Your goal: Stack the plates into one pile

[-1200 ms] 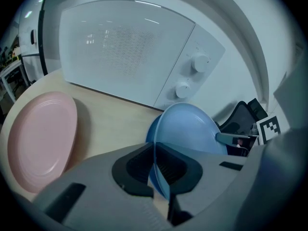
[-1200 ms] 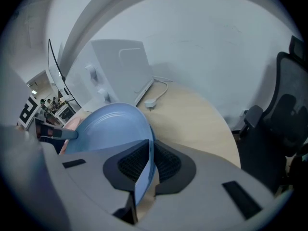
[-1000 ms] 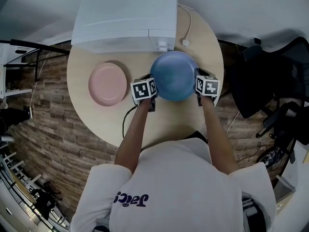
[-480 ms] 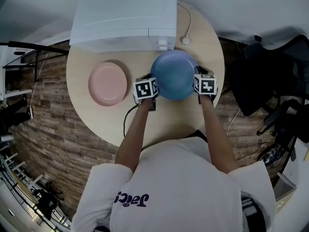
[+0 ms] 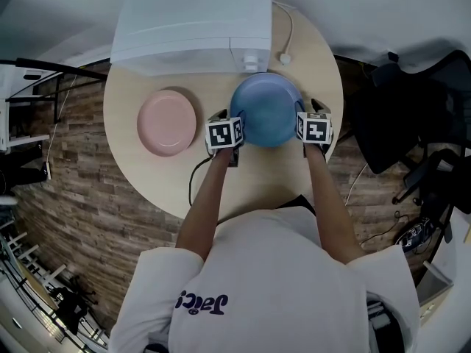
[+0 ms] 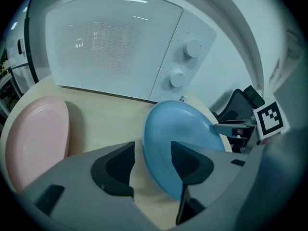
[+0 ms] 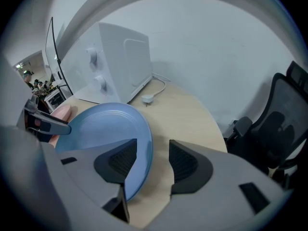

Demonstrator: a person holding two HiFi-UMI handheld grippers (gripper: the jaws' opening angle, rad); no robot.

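A blue plate sits near the right of the round table, in front of the microwave. My left gripper is at its left rim and my right gripper at its right rim. In the left gripper view the blue plate's rim stands between the opening jaws of the left gripper, with a gap beside it. In the right gripper view the blue plate's edge lies between the opening jaws of the right gripper, clear of the right jaw. A pink plate lies alone to the left.
A white microwave fills the back of the wooden table. Its cable and plug lie behind the blue plate. A black office chair stands off the table's right side. The person's arms reach in from the near edge.
Both marker cubes have shifted slightly toward the blue plate. The blue plate and the pink plate keep their places on the table.
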